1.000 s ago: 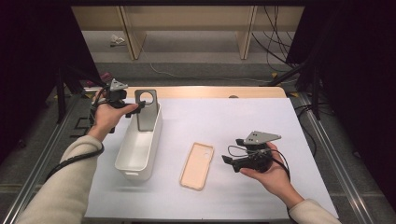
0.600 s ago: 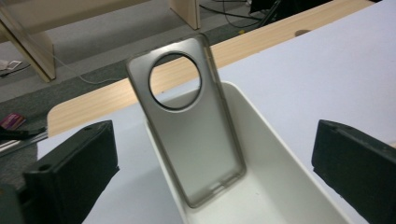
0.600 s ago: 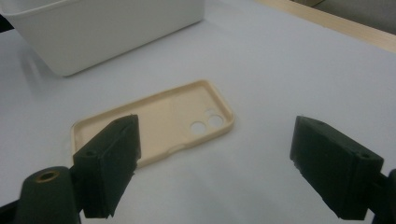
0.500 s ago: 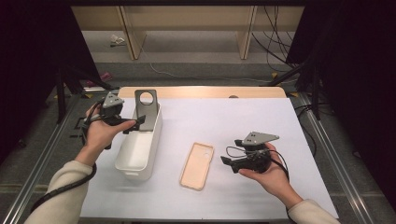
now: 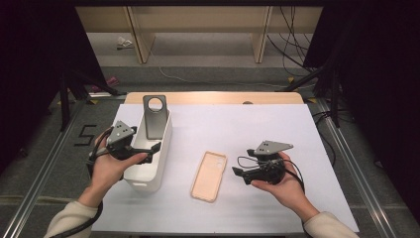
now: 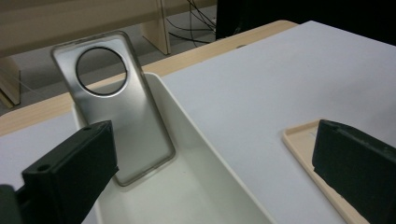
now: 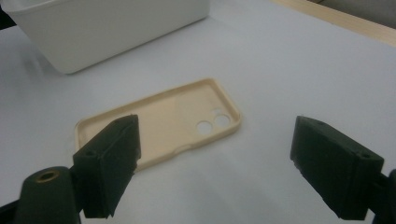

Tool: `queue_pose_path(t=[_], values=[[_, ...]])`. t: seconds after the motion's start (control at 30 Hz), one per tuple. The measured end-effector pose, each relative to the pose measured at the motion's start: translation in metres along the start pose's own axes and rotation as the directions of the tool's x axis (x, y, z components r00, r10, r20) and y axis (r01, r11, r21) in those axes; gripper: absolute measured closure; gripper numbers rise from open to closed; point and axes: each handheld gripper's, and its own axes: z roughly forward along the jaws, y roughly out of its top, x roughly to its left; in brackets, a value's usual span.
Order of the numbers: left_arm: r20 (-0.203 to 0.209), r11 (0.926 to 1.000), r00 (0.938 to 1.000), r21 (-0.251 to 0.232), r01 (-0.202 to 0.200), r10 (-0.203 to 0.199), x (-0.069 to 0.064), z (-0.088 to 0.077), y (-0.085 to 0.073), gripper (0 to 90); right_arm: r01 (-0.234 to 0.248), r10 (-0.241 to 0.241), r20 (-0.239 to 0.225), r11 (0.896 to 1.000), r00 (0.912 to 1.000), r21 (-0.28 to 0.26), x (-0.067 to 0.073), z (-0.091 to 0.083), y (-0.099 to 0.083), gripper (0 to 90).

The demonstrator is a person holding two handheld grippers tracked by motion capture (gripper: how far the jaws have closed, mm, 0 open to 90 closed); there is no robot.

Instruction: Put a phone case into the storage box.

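Note:
A grey phone case (image 5: 154,117) (image 6: 120,116) with a round camera hole stands upright in the white bin (image 5: 159,163) (image 6: 196,154), leaning on its far end wall. My left gripper (image 5: 148,149) (image 6: 215,140) hovers over the bin's near left part, a little short of the case. It is open; its jaws have just been opening and nothing is between them. A beige phone case (image 5: 209,176) (image 7: 163,123) lies hollow side up on the white table cover. My right gripper (image 5: 241,174) (image 7: 219,140) rests open just right of the beige case and points at it.
The white cover (image 5: 247,129) spans the table, with a wooden edge (image 5: 213,97) at the far side. Metal rails run along both sides of the table, and cables lie on the floor beyond it.
The left gripper let go of the grey case and drew back toward the near side. The case stays leaning in the bin. The right hand has not moved.

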Motion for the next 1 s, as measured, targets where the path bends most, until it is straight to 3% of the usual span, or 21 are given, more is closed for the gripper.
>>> queue_pose_path(t=[0.3, 0.57, 0.63, 1.0], values=[[0.044, 0.9992, 0.999, -0.039, -0.009, 0.011, -0.02, -0.009, -0.023, 0.0, -0.001, 0.001, -0.004, 1.0, 1.0, -0.002, 0.0, 0.001, 0.001, 16.9], [0.043, 0.9969, 0.9983, -0.069, -0.037, 0.04, -0.035, -0.018, -0.038, 0.9, 0.001, -0.001, -0.009, 1.0, 1.0, -0.006, 0.0, 0.002, 0.003, 16.9], [0.041, 0.9967, 0.9976, -0.061, -0.054, 0.056, -0.037, -0.019, -0.04, 1.3, 0.003, -0.003, -0.01, 1.0, 0.9999, -0.003, -0.001, 0.003, 0.003, 16.9], [0.045, 0.9972, 0.9978, -0.058, -0.047, 0.049, -0.039, -0.019, -0.042, 2.6, 0.001, -0.001, -0.013, 1.0, 0.9999, -0.001, -0.001, 0.003, 0.002, 16.9]])
